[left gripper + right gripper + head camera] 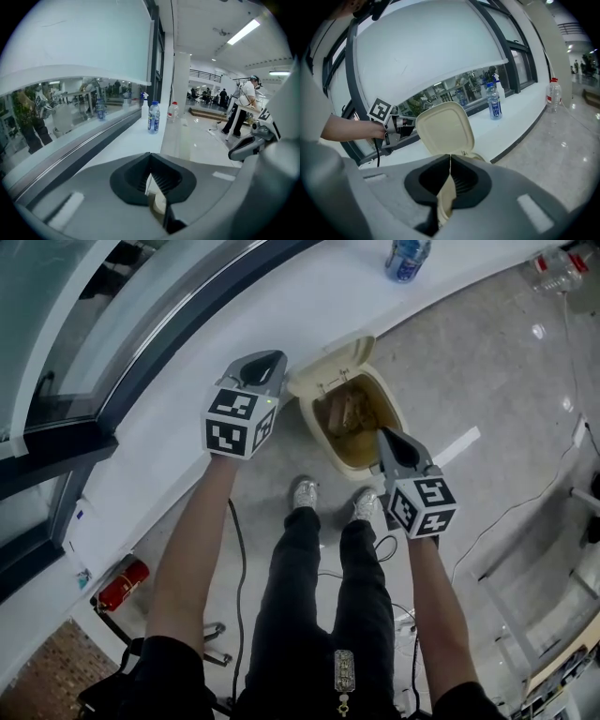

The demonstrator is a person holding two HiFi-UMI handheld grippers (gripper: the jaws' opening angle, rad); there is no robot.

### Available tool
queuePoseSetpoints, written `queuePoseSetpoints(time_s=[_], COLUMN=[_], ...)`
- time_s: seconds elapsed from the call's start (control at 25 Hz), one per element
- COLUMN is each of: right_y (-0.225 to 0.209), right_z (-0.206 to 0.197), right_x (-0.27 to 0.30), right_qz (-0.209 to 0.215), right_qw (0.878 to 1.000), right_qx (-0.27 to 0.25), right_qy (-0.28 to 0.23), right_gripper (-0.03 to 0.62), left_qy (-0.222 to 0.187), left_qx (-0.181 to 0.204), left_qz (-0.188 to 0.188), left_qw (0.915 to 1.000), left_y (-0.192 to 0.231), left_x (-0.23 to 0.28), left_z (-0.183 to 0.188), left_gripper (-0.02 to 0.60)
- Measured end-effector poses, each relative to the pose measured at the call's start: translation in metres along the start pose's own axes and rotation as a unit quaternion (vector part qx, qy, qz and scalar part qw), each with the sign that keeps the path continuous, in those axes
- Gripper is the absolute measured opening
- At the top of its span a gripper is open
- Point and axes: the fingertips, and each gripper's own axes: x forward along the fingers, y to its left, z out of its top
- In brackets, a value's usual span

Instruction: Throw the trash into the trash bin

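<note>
**Spotter:** Both pairs of jaws are pressed together with nothing between them. Your left gripper (265, 362) hangs over the white ledge (169, 456). Your right gripper (385, 437) hangs over the near rim of the trash bin (401, 414).

**Operator:** Where is the trash, then?

**Spotter:** Brown trash (345, 414) already lies inside the bin, and the lid (443, 129) stands tipped back against the ledge. If more is to go in, I would guess the blue-labelled bottle (153, 117). It stands upright on the ledge, well beyond the bin and almost straight ahead of your left jaws. Your left hand looks better placed, since it is already over the ledge. You would have to open wide and close across the bottle's upright body.

**Operator:** What can't you make out?

**Spotter:** The head view cuts that bottle off at the top edge. A clear bottle (173, 111) stands past it. I cannot tell whether either is empty or meant as trash, nor what the brown stuff is.
</note>
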Motion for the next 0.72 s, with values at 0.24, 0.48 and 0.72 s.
queuePoseSetpoints(time_s=[0.24,0.48,0.72], right_y=[-0.004,-0.005,-0.003], right_z=[0.014,0.031,0.033], right_x=[-0.017,-0.031,-0.036], right_qz=[-0.014,-0.021,-0.021], right_qw=[1.0,1.0,0.999], right_qx=[-0.007,-0.017,-0.026], right_qy=[-0.004,-0.01,-0.008], right_gripper=[0.006,0.006,0.008], left_qy=[0.014,0.058,0.081], left_qx=[0.011,0.058,0.046], left_qz=[-0.061,-0.157,-0.202], left_qw=[0.998,0.9841,0.975], left_y=[-0.025,-0.089,-0.143], left_x=[-0.006,-0.018,-0.02], left_z=[0.003,-0.011,-0.037], left_gripper=[0.005,0.005,0.005])
